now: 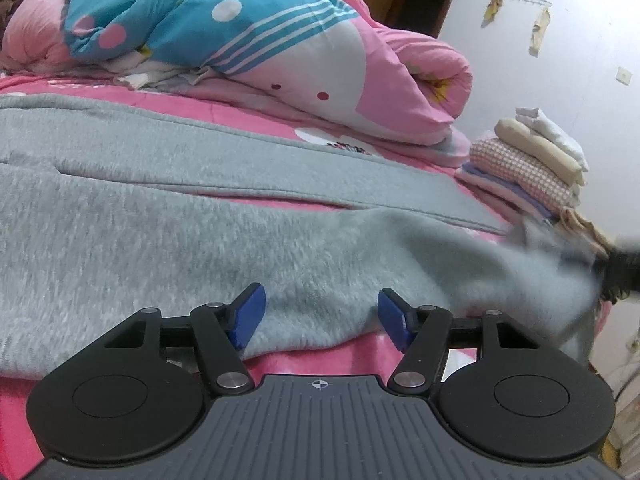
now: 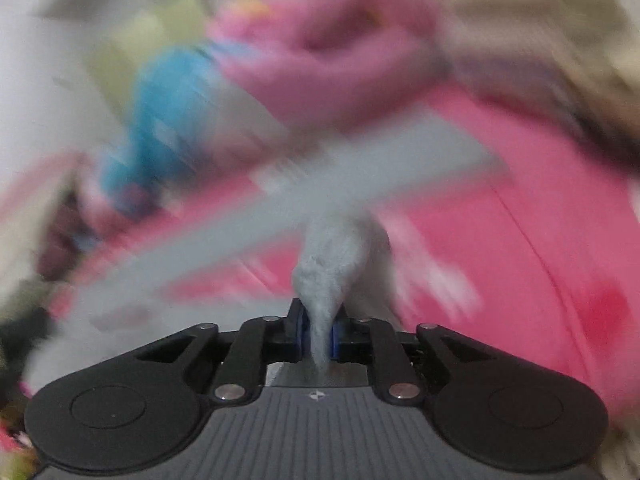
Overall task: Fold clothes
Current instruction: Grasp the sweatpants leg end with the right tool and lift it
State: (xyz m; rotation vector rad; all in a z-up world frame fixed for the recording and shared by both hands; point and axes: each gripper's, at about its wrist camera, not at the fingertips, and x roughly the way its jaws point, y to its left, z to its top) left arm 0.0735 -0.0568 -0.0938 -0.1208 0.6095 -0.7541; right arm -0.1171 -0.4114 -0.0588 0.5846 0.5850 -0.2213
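Two grippers at one grey garment (image 1: 168, 216), spread on the pink bed (image 1: 320, 360). Long axis ran left to right past the left gripper (image 1: 320, 316), its fingers (image 1: 250, 312) apart, straddling the near hem, pads not pressing. Right gripper (image 2: 319, 334): fingers clamped on a bunched end of the cloth, at the garment's right end; view blurred. Right hand nearer that end, so likely leading the fold. Folded pile (image 1: 532, 160) beyond.

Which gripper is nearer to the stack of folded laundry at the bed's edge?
Right. The right gripper grips the grey garment just below the stack of folded laundry; the left gripper is open, farther along the garment.
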